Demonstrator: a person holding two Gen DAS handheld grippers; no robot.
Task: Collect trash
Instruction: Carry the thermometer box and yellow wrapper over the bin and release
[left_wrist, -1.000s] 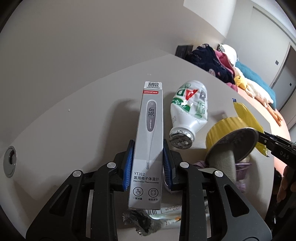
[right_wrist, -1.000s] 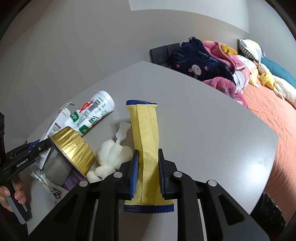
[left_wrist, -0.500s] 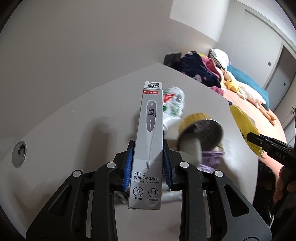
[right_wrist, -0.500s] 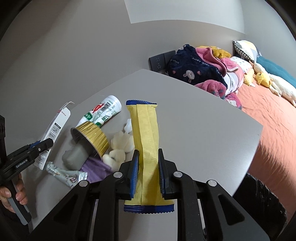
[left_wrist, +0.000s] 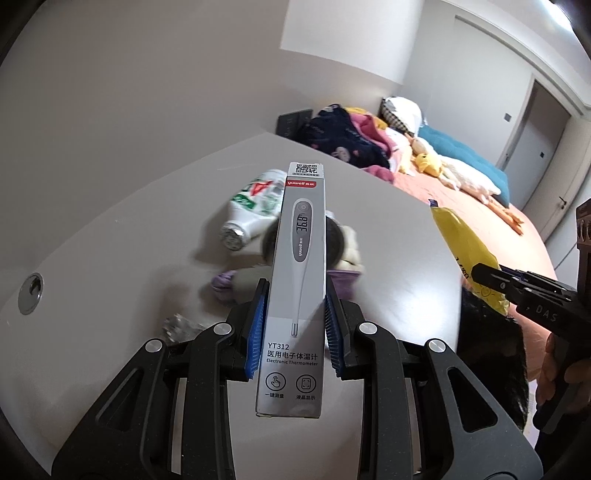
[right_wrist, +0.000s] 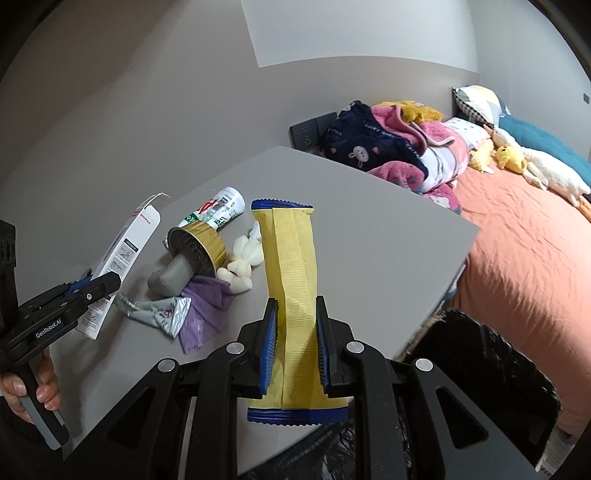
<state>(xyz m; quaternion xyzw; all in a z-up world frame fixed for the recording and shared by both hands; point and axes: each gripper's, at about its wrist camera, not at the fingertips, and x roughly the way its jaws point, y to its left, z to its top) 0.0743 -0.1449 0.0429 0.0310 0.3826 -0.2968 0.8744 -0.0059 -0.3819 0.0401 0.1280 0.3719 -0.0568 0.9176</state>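
My left gripper (left_wrist: 294, 328) is shut on a grey thermometer box (left_wrist: 297, 280), held upright above the grey table (left_wrist: 122, 236). My right gripper (right_wrist: 294, 345) is shut on a yellow snack wrapper (right_wrist: 291, 277) with blue ends, near the table's right corner. On the table lie a white and green bottle (right_wrist: 218, 210), a gold foil cup (right_wrist: 199, 247) on a grey tube, white crumpled tissue (right_wrist: 243, 258), a purple wrapper (right_wrist: 205, 314) and a silver sachet (right_wrist: 159, 314). A black-lined bin (right_wrist: 476, 373) stands beside the table, right of the wrapper.
A bed (right_wrist: 524, 251) with an orange sheet, piled blankets (right_wrist: 388, 147) and plush toys lies beyond the table. Dark wall sockets (right_wrist: 308, 133) sit at the table's far corner. A round cable hole (left_wrist: 31, 293) is in the tabletop at left. A hand (right_wrist: 22, 387) grips the left tool.
Both grippers have pulled back and up from the trash pile with their items. The pile looks smaller and farther, and the black bin has come into view at the right.
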